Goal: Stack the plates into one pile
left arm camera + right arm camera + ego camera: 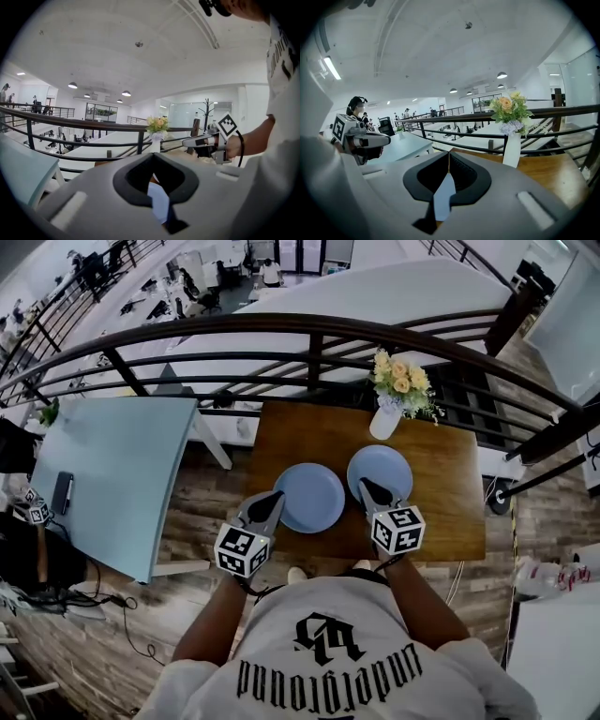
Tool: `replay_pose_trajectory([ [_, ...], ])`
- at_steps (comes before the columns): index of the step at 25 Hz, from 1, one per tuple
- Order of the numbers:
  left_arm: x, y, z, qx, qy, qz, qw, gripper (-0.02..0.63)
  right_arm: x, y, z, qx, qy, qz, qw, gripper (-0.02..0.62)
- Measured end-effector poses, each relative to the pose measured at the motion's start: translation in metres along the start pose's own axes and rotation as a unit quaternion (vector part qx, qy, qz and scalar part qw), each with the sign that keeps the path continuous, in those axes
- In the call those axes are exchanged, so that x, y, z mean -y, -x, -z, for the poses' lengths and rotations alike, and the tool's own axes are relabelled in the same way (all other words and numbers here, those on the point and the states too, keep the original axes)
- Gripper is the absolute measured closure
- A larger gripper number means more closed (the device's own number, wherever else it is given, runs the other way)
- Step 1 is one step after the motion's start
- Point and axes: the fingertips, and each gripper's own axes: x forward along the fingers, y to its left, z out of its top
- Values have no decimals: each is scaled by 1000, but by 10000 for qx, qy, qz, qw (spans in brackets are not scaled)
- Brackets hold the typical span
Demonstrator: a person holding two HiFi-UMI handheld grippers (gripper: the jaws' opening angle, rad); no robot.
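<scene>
Head view: the left gripper [275, 495] is held with its jaws closed at the near rim of the left plate [314, 501]. The right gripper [364, 483] is likewise closed at the right plate [384, 468]. Both plates are round, pale blue and laid flat just beside each other on the wooden table [450, 493]. Farther back, yellow flowers [401, 379] are held in a white vase [383, 420].

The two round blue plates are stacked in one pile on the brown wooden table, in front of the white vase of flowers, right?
Not stacked: in the head view the left round blue plate and the right blue plate lie side by side on the brown wooden table, in front of the white vase of flowers.
</scene>
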Motion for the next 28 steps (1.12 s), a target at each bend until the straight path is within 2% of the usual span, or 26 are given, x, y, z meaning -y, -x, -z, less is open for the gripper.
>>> replay_pose_trajectory([
  [2,-1,2,4,-13,-3,9,10000,560,-4,-2,6,-48,3,-29,10000,565],
  [9,0,5,15,-119,118,-31,9999,560,-10,-7,17,-280,-12,-158,9995,538],
  [15,-14,2,24,-181,453,-149,9987,560,-5,-23,28,-475,-71,-308,9984,529],
  [24,-29,-3,36,-345,647,-411,9965,560,1,-52,45,-861,-75,-536,9948,529],
  [28,-34,-16,42,-404,662,-457,9959,560,3,-70,53,-1065,-17,-768,9913,529],
])
